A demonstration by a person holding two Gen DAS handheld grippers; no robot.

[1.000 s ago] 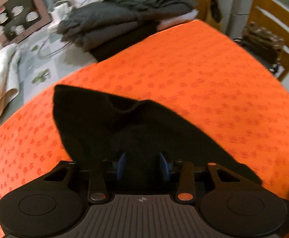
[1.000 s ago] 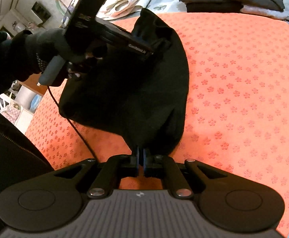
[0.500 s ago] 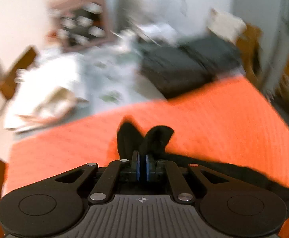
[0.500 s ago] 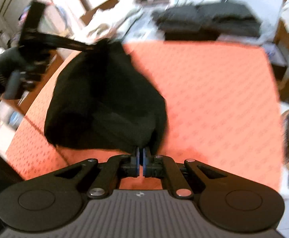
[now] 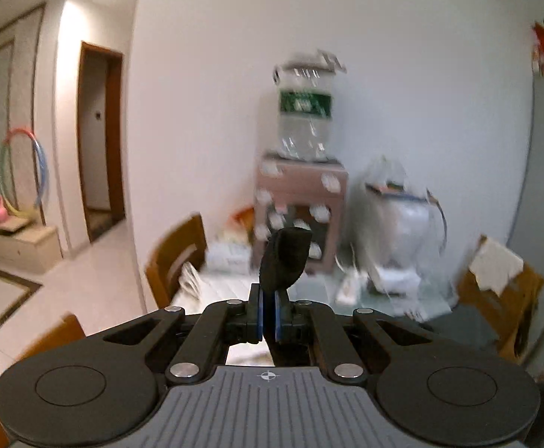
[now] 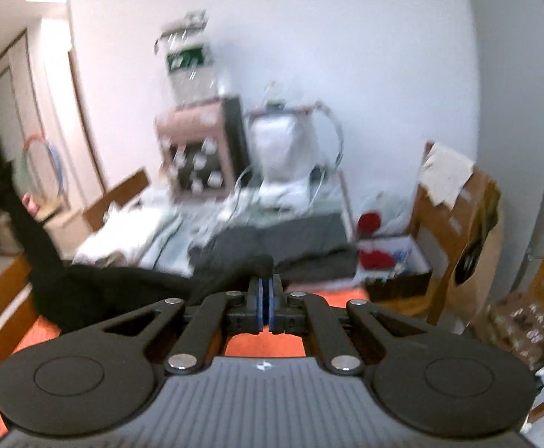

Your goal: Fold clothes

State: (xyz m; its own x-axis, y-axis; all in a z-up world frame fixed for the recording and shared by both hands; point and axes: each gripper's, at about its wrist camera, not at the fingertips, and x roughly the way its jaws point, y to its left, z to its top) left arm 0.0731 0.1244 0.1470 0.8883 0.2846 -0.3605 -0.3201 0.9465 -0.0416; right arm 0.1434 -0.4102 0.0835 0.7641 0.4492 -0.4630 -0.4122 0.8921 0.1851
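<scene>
Both grippers are clamped on one black garment (image 6: 130, 287) and hold it up off the orange desk (image 6: 264, 349). The left gripper (image 5: 268, 315) has its fingers closed on a small tab of the cloth, which sticks up just past the tips; the rest of the garment is out of that view. The right gripper (image 6: 266, 313) is likewise shut on a fold of the cloth, which runs away to the left and sags in a dark band above the desk, rising to the far left edge of the picture. The main risk, as I judge it, is the left hold: only a narrow bit of fabric sits between those fingers, and a sharp shake or a pull apart could drag it free and drop that side in a heap. The garment also hangs bunched rather than spread, so laying it down like this could trap creases. The grey stack (image 6: 283, 242) lies just beyond; a swinging hem could brush it.
</scene>
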